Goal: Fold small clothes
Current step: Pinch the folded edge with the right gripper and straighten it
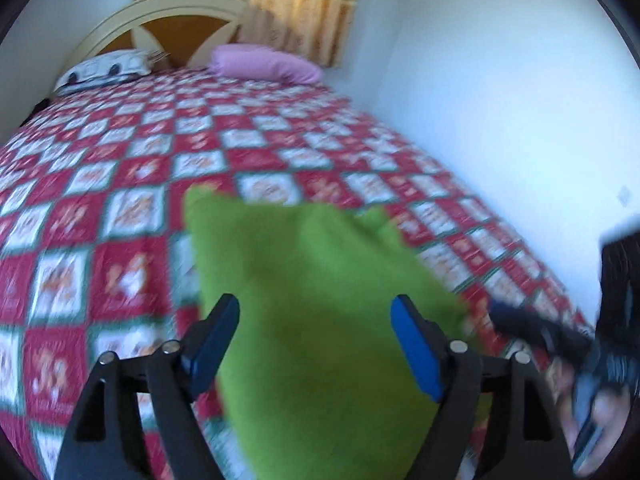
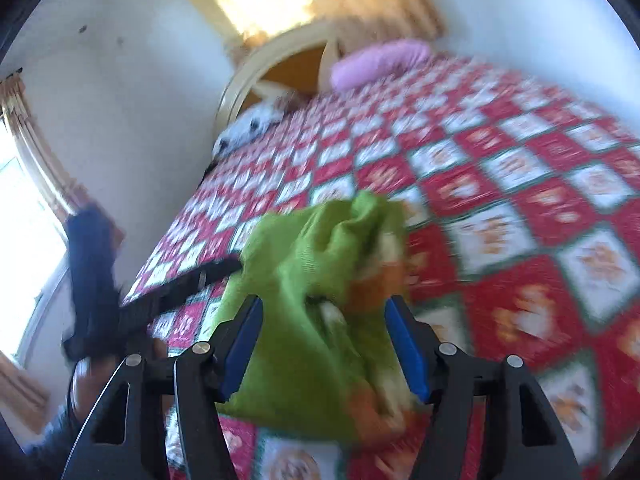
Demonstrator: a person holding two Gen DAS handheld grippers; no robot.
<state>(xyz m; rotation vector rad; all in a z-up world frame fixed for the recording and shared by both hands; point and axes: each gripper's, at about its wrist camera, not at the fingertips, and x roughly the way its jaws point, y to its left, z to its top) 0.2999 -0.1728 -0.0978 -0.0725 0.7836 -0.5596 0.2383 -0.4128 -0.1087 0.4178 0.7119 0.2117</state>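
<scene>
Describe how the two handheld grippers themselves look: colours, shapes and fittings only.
Both match. The left gripper and right gripper each have two black, angular plastic fingers with triangular cut-outs, round silver pivot pins at the joints, and flat rectangular blue pads on the inner faces. No cables or markings show. The images are motion-blurred, so finer details cannot be made out.

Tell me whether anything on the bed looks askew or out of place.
The green garment is bunched and crumpled on the checked quilt, with white and orange parts showing at its rumpled side, not laid flat. Both the left tongs and right tongs are open around it. The frames are blurred; nothing else stands out.
</scene>
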